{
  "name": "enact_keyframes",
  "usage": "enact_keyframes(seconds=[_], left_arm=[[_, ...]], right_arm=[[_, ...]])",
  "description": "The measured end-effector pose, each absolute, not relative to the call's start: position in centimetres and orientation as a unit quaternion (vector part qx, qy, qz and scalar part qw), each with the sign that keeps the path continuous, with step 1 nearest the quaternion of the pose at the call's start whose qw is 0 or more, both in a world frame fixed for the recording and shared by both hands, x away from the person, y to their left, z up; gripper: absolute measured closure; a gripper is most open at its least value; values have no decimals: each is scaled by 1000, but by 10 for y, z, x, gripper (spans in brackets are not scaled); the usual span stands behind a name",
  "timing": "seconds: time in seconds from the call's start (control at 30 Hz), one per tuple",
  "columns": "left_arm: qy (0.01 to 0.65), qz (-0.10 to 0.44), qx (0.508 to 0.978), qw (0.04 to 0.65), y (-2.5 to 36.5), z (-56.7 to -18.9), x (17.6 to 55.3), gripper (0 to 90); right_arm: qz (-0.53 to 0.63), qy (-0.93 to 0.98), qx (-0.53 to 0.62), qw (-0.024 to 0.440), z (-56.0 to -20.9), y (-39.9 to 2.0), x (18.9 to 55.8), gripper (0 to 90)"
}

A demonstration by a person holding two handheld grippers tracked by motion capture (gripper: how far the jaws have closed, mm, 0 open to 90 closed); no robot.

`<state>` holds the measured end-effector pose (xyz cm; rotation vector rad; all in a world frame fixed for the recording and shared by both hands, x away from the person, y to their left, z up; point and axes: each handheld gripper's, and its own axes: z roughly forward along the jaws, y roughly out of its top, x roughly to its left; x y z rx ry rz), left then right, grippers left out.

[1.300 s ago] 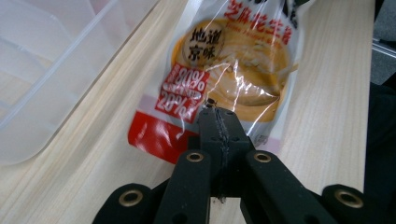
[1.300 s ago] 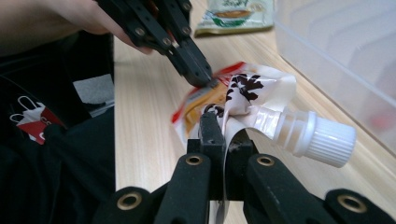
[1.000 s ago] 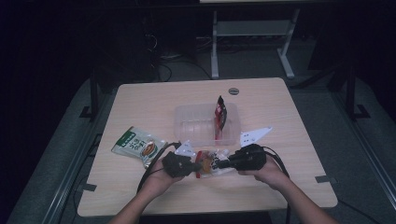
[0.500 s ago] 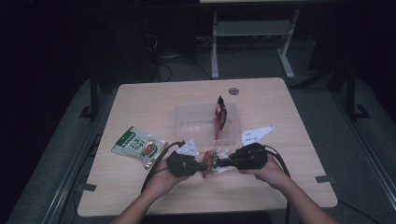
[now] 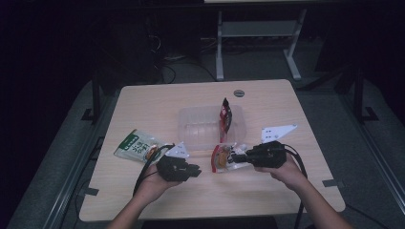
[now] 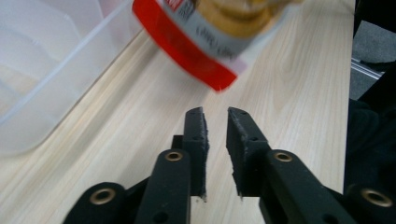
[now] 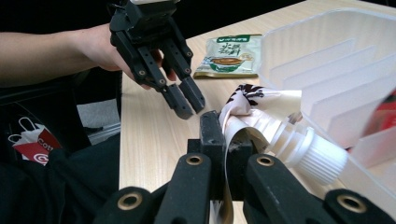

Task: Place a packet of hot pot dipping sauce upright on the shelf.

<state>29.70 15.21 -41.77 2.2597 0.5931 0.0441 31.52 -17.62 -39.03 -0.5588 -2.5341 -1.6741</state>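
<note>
The right gripper [image 5: 241, 156] is clamped on a spouted pouch [image 5: 222, 160], held just in front of the clear bin [image 5: 191, 129]. The left gripper [image 5: 195, 170] sits beside it, jaws just parted slightly, nothing between them.

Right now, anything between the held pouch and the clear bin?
Nothing visible blocks it. The right gripper is shut on the pouch, which sits just in front of the bin. The near wall has to be cleared, and a red packet stands upright at the bin's right side. The left gripper is off to the side, jaws just opened, holding nothing.
</note>
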Motion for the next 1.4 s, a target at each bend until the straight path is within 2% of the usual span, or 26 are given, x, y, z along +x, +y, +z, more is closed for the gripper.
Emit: enact_keyframes(seconds=[0.13,0.23,0.47,1.03,1.4], left_arm=[[235,13,891,387,161,-417,293,692],[240,3,891,385,167,-418,290,595],[248,6,895,370,185,-425,285,487],[250,3,892,377,184,-428,287,457],[246,1,894,374,183,-428,288,456]], right_arm=[[-544,-816,-192,21,-389,-186,315,892],[-547,-814,-197,14,-387,-192,314,892],[-552,-809,-202,-2,-382,-203,313,893],[-553,-803,-218,-47,-364,-219,325,893],[-551,-798,-231,-80,-354,-225,347,893]])
